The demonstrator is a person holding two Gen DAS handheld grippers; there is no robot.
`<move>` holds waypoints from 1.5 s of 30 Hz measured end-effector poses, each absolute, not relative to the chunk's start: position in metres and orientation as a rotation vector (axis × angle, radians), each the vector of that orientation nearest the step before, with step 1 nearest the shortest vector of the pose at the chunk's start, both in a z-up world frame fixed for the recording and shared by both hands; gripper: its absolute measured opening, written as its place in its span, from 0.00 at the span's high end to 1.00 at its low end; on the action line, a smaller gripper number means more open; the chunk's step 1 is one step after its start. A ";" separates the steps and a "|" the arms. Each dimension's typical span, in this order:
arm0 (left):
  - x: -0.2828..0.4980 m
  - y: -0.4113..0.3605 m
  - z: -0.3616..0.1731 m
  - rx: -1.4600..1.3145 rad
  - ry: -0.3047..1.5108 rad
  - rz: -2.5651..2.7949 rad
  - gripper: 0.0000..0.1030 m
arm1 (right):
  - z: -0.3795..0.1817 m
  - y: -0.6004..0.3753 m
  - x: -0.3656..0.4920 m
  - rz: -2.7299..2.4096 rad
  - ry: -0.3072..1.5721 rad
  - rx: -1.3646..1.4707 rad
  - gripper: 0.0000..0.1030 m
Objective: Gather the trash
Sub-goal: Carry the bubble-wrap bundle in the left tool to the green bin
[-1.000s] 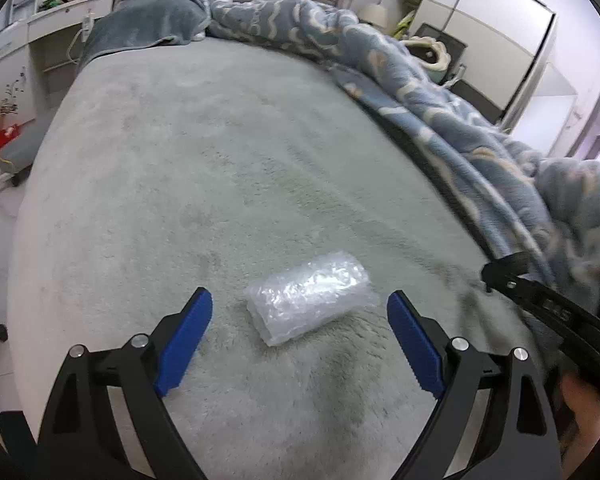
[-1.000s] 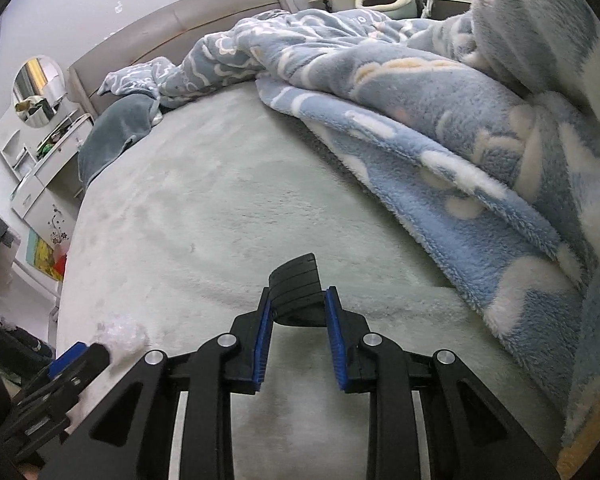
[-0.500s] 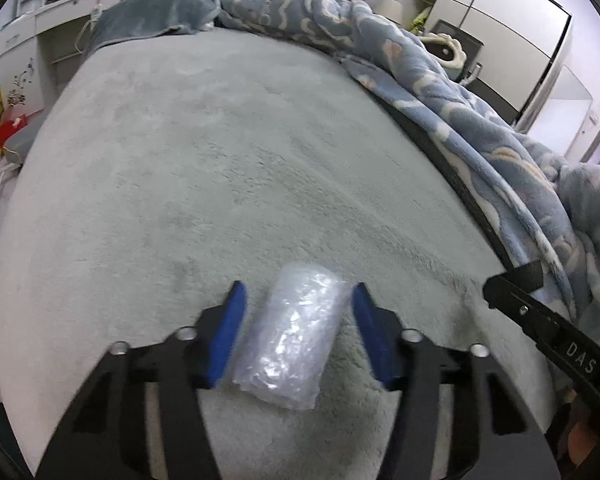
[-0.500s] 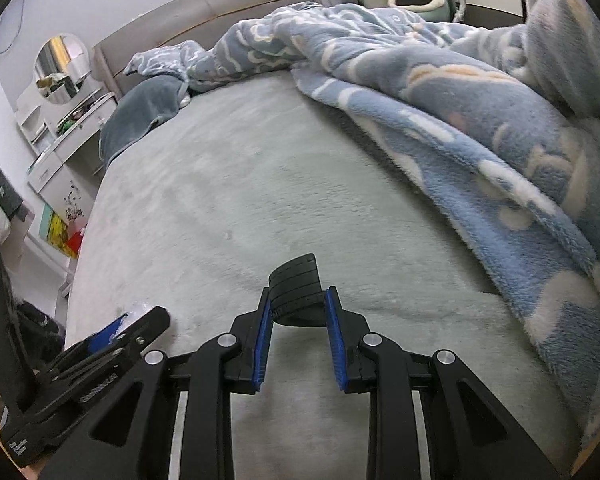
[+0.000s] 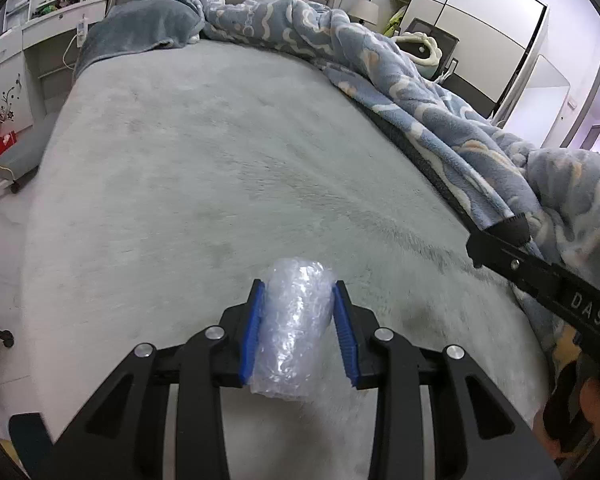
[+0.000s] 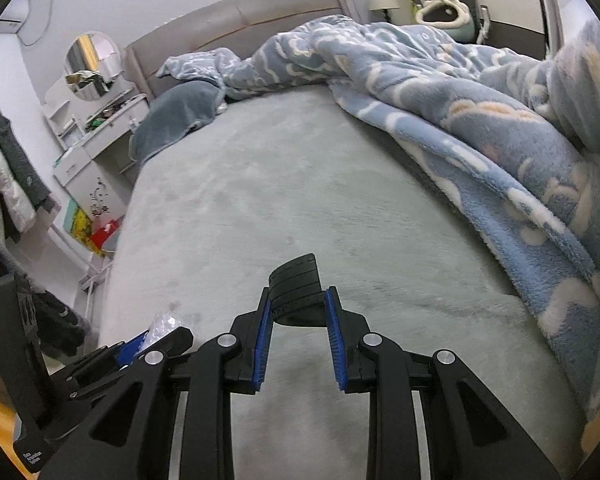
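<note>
1. Clear bubble wrap [image 5: 294,328], rolled into a crinkled bundle, is seen in the left wrist view pinched between the blue pads [image 5: 253,330] of the left gripper [image 5: 298,332]; both pads are pressed against its sides, and its far end sticks out past the fingertips.
2. Whether the bundle rests on the grey-green plush bedspread [image 5: 220,168] or is held just above it cannot be told from this view.
3. A blue fleece blanket with a cloud pattern [image 5: 440,92] is heaped along the right side of the bed, and a grey-blue pillow [image 5: 140,32] lies at the headboard end.
4. The right gripper [image 5: 540,276] is seen from the side at the right edge, near the blanket.
5. In the right wrist view, the right gripper [image 6: 298,320] is closed on a ribbed black object [image 6: 296,292], which is clamped between its blue pads [image 6: 334,336] above the bedspread [image 6: 280,180].
6. At the lower left of that view the left gripper [image 6: 148,344] appears with a bit of the bubble wrap [image 6: 162,326] showing at its tip.
7. The blanket [image 6: 480,120] is piled to the right, and a white dresser with a round mirror [image 6: 92,66] stands beside the bed.
</note>
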State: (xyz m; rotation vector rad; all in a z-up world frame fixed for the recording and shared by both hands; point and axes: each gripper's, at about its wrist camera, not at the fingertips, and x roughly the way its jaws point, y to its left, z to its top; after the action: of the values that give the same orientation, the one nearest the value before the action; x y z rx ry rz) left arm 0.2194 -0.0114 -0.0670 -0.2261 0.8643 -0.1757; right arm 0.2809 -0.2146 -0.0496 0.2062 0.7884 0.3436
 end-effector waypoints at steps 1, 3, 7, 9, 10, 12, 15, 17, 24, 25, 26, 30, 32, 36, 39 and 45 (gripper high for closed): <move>0.213 -0.006 -0.065 -0.225 0.862 -0.176 0.65 | -0.047 -0.210 0.278 0.361 0.781 0.199 0.75; 0.206 0.003 -0.061 -0.227 0.862 -0.175 0.65 | -0.044 -0.202 0.272 0.398 0.770 0.185 0.75; 0.192 0.019 -0.054 -0.240 0.862 -0.172 0.65 | -0.037 -0.180 0.259 0.485 0.755 0.177 0.75; 0.182 0.028 -0.050 -0.240 0.860 -0.169 0.65 | -0.033 -0.167 0.252 0.522 0.749 0.162 0.75; 0.177 0.032 -0.049 -0.237 0.857 -0.166 0.64 | -0.031 -0.160 0.248 0.540 0.746 0.155 0.75; 0.169 0.037 -0.047 -0.227 0.855 -0.162 0.64 | -0.027 -0.151 0.241 0.569 0.743 0.149 0.75; 0.158 0.048 -0.047 -0.214 0.858 -0.152 0.64 | -0.020 -0.133 0.230 0.616 0.740 0.105 0.75; 0.151 0.057 -0.047 -0.208 0.860 -0.143 0.64 | -0.016 -0.123 0.221 0.647 0.735 0.078 0.75; 0.140 0.092 -0.048 -0.227 0.876 -0.124 0.64 | -0.019 -0.092 0.201 0.742 0.752 0.006 0.75; 0.139 0.096 -0.049 -0.234 0.882 -0.123 0.64 | -0.021 -0.085 0.200 0.754 0.756 -0.004 0.75; 0.137 0.102 -0.050 -0.246 0.890 -0.122 0.64 | -0.023 -0.080 0.198 0.763 0.762 -0.011 0.75; 0.129 0.119 -0.053 -0.231 0.921 -0.091 0.64 | -0.033 -0.054 0.196 0.817 0.810 -0.015 0.75; 0.125 0.129 -0.057 -0.235 0.947 -0.081 0.64 | -0.037 -0.042 0.193 0.837 0.834 -0.028 0.75; 0.114 0.150 -0.070 -0.254 1.014 -0.070 0.64 | -0.047 -0.020 0.183 0.879 0.885 -0.069 0.75; 0.101 0.158 -0.080 -0.248 1.057 -0.071 0.64 | -0.054 -0.005 0.174 0.904 0.919 -0.087 0.75; 0.069 0.170 -0.101 -0.203 1.130 -0.075 0.64 | -0.064 0.026 0.161 0.953 0.967 -0.081 0.75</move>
State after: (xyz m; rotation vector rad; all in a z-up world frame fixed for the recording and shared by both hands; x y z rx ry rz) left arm 0.0695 0.1704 -0.1007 -0.2032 1.1298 -0.0747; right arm 0.1608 0.0262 -0.0636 -0.0808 0.9669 0.9527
